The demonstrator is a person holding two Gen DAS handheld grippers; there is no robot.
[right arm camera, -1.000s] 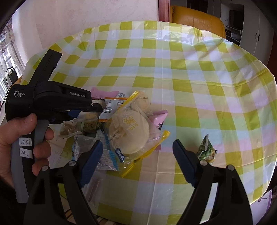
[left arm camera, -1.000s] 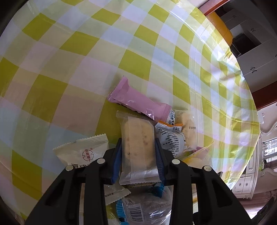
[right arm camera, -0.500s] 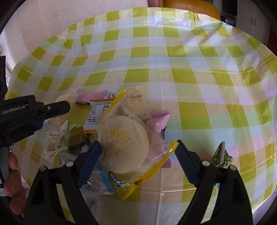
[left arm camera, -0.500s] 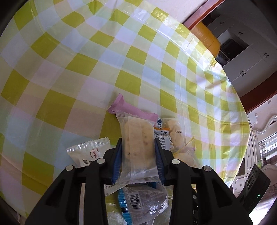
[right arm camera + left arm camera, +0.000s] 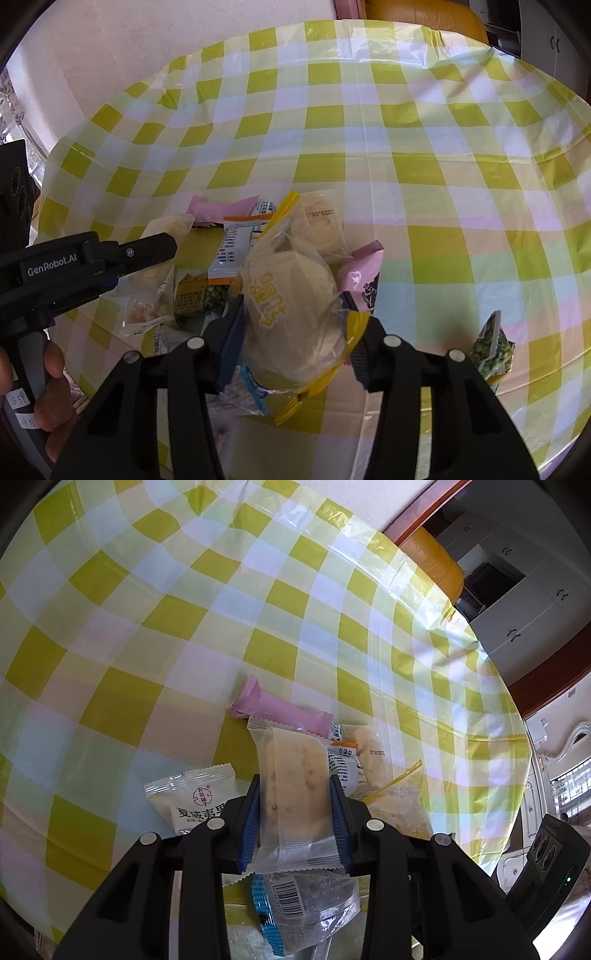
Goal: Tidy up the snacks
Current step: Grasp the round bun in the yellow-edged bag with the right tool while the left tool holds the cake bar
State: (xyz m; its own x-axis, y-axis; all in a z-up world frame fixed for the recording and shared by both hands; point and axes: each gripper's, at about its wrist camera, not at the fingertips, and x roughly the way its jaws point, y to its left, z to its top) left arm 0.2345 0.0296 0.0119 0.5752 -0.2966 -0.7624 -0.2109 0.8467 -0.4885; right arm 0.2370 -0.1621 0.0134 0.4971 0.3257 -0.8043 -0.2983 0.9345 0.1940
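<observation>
A pile of snack packets lies on the yellow checked tablecloth [image 5: 147, 635]. My left gripper [image 5: 293, 794] is shut on a clear-wrapped pale cake slice [image 5: 291, 790] and holds it above the pile; the left gripper [image 5: 155, 254] and the slice also show in the right wrist view. Below it lie a pink bar [image 5: 280, 710], a white packet with red print [image 5: 195, 801] and a blue-edged clear packet [image 5: 306, 908]. My right gripper [image 5: 295, 317] is closed around a round pale bun in a yellow-edged clear bag [image 5: 291, 299] on the pile.
A green pea packet [image 5: 491, 347] lies alone to the right of the pile. A pink packet [image 5: 364, 277] sits beside the bun. An orange chair [image 5: 421, 14] stands at the table's far edge, with cabinets [image 5: 524, 602] beyond. The table's near edge is just below the pile.
My left gripper has lifted the cake slice up off the pile. My right gripper has moved in over the bun and its jaws have closed from wide open onto the bag.
</observation>
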